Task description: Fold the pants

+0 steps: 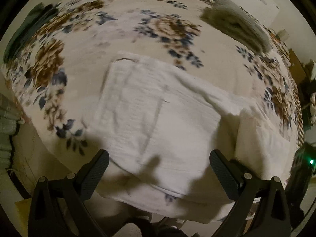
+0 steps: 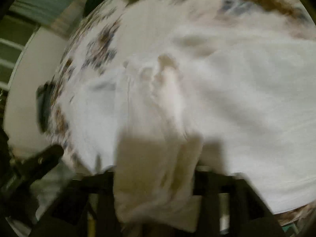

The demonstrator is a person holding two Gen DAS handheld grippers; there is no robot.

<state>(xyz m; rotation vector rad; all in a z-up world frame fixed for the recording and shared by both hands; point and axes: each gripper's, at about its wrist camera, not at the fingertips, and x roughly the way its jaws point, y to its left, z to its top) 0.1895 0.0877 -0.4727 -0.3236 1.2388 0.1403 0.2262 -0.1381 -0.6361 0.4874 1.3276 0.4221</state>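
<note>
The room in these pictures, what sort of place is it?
Probably a bedroom at home. White pants lie on a bed with a flowered blanket, and other clothes sit further back on it. The left gripper hovers open above the pants.

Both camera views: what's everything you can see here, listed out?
pants: one, white, spread on the bed, one part bunched in the right gripper
blanket: one, cream with brown and blue flowers, covering the bed
grey cloth: one, far right of the bed
dark green cloth: one, bed's far left edge
left gripper: black fingers apart, above the pants, holding nothing
right gripper: black, blurred, cloth between its fingers
</note>
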